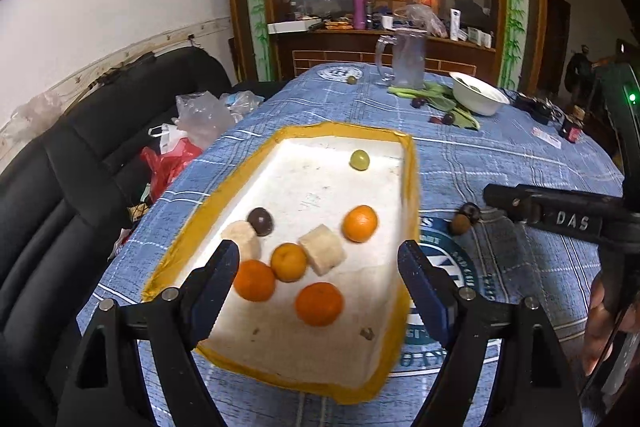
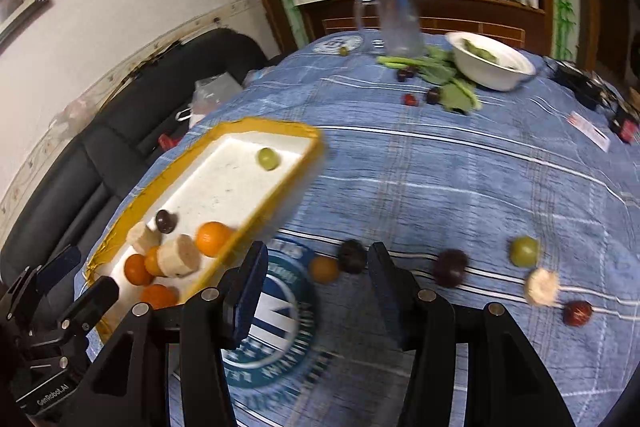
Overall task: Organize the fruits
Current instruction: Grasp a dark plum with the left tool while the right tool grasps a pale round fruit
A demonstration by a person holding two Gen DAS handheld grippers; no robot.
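A white foam tray with a yellow rim (image 1: 408, 163) (image 2: 280, 195) lies on the blue cloth. It holds several oranges (image 1: 319, 303), two banana pieces (image 1: 322, 254), a dark plum (image 1: 260, 221) and a green grape (image 1: 359, 159). My left gripper (image 1: 318, 267) is open and empty above the tray's near end. My right gripper (image 2: 318, 263) is open and empty, right of the tray, with a small orange fruit (image 2: 323, 269) and a dark plum (image 2: 352, 255) on the cloth between its fingertips. Further right lie a dark plum (image 2: 451, 267), a green fruit (image 2: 524, 251), a banana piece (image 2: 542, 287) and a red fruit (image 2: 577, 313).
At the table's far end stand a clear glass mug (image 1: 406, 59), a white bowl (image 1: 480, 95) and green leaves (image 2: 448, 83) with small dark fruits. A black sofa (image 1: 60, 163) with plastic bags (image 1: 192, 123) lies left of the table. Small items sit at the right edge (image 2: 588, 127).
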